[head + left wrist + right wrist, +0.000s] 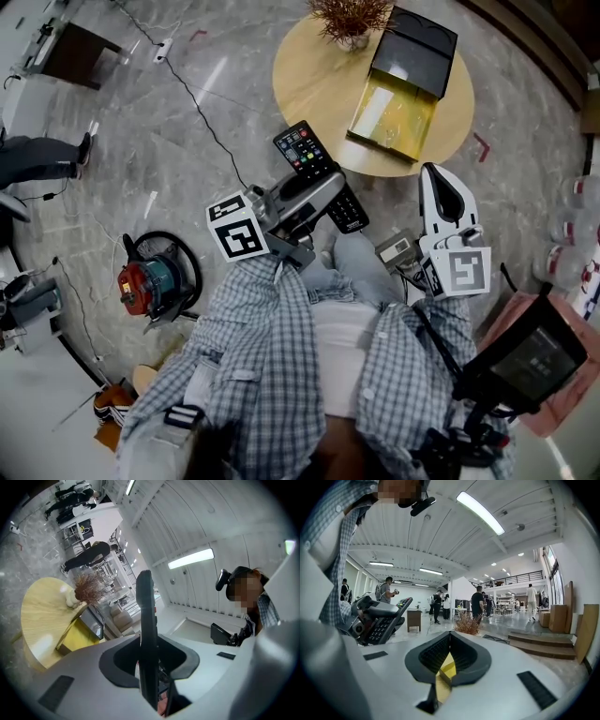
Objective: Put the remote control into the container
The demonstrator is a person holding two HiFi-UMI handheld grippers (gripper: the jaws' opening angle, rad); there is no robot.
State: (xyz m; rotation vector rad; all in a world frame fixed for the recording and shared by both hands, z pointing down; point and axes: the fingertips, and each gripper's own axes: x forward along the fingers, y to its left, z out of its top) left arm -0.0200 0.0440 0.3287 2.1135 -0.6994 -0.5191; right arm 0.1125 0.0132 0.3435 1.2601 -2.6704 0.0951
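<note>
On the round table (309, 75) sat the container (398, 117). Just short of it, the left gripper (323, 187) clamped the remote (302, 148), its long axis pointing tableward. The right gripper (439, 178) was closed and empty.

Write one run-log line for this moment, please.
left gripper: shut on remote | right gripper: shut, empty | container: on table, no remote inside

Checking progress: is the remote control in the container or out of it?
Out. The left gripper clamps the remote control apart from the container on the table; the container's yellow floor shows bare.
</note>
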